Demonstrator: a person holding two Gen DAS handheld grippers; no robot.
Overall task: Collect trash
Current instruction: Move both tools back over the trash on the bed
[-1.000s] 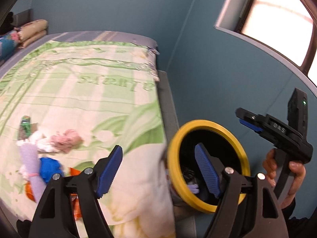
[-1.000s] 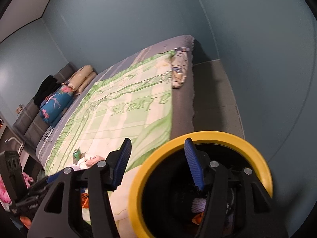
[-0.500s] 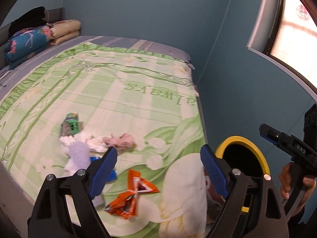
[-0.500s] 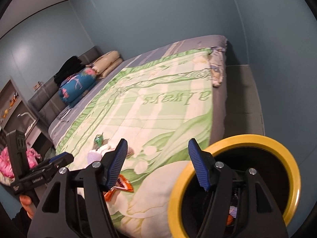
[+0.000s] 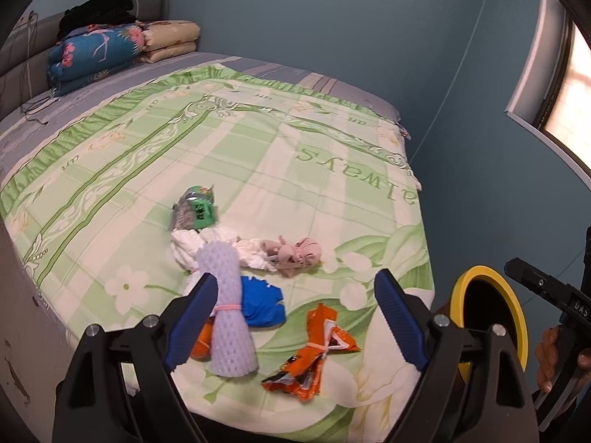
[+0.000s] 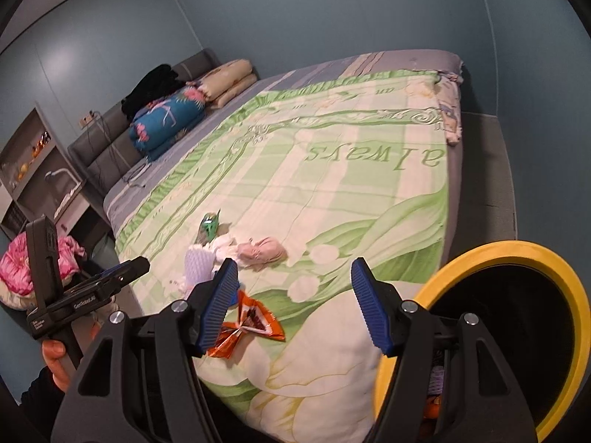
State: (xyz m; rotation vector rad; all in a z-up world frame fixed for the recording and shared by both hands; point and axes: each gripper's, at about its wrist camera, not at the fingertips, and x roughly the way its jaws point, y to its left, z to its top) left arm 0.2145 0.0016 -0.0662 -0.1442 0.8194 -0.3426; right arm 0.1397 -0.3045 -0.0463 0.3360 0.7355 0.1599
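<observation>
teal-walled bedroom, bed [image 5: 258,155] under a green-and-cream floral quilt with "always" printed on it. landmark: the yellow-rimmed bin [image 5: 517,317], round, black inside, on the floor at the bed's near corner.

trash sits in one loose cluster on the quilt, across the bed corner from the bin, none of it touching the bin. closest to the bin: crumpled orange foil wrapper [image 5: 314,354], knotted in the middle. beyond it: lavender foam mesh sleeve [image 5: 227,313], a tube cinched by a pink rubber band; a blue plastic scrap [image 5: 264,304] and an orange piece [image 5: 201,339] lie against it. farther still: white crumpled tissue [image 5: 184,249], pink knotted fabric bundle [image 5: 299,253], and a crushed green-labelled bottle [image 5: 194,210] farthest away. seven pieces counted. some trash is visible inside the bin in the right wrist view, too dark to identify.

left gripper [image 5: 295,317]: black frame, blue ribbed pads, jaws spread wide, just been opening, nothing between them, above the cluster.
right gripper [image 6: 291,306]: same build, jaws moderately apart, also just been opening, empty, just beside the bin rim.

far from the bin at the headboard: two folded blankets, one blue floral [image 5: 92,55], one beige [image 5: 170,38].
</observation>
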